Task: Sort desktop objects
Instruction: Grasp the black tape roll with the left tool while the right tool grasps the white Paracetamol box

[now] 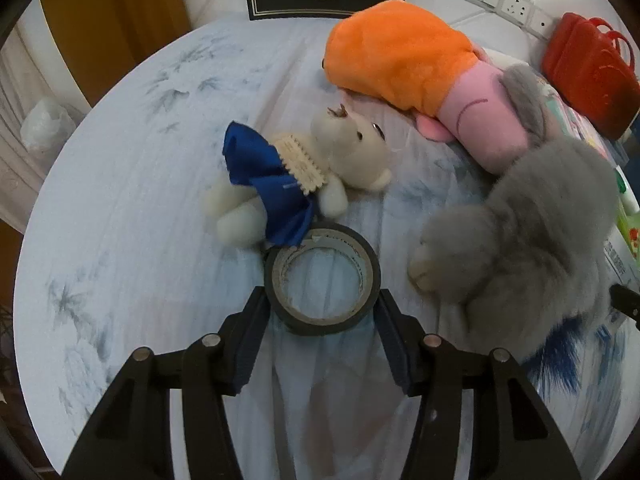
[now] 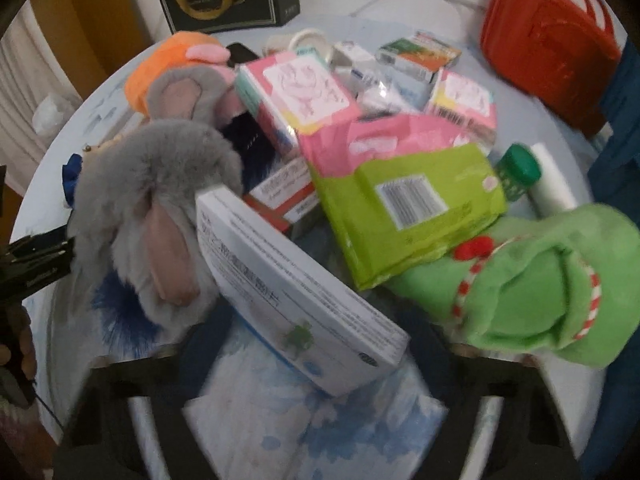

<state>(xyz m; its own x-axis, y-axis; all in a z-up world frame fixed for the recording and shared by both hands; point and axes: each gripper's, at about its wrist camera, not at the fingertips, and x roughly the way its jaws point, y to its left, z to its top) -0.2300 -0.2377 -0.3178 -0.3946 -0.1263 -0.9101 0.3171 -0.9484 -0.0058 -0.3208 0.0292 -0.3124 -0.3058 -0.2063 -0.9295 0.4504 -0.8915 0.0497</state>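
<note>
The sorting looks hardly begun: the left claw (image 1: 322, 304) pinches the tape roll (image 1: 322, 278) lying on the worktop (image 1: 140, 220) beside the small bear (image 1: 296, 176), the right claw (image 2: 316, 364) seems to close on the white box (image 2: 296, 292), and the pile remains mixed.

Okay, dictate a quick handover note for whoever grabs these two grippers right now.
Left gripper: jaws around the tape roll, pads at its sides.
Right gripper: fingers blurred and hidden under the white box; grip unclear.
Bear, orange-pink plush, grey plush, green plush and a heap of packets lie unsorted on the table; red case at the far edge.
Nothing looks sorted yet; all is left.
</note>
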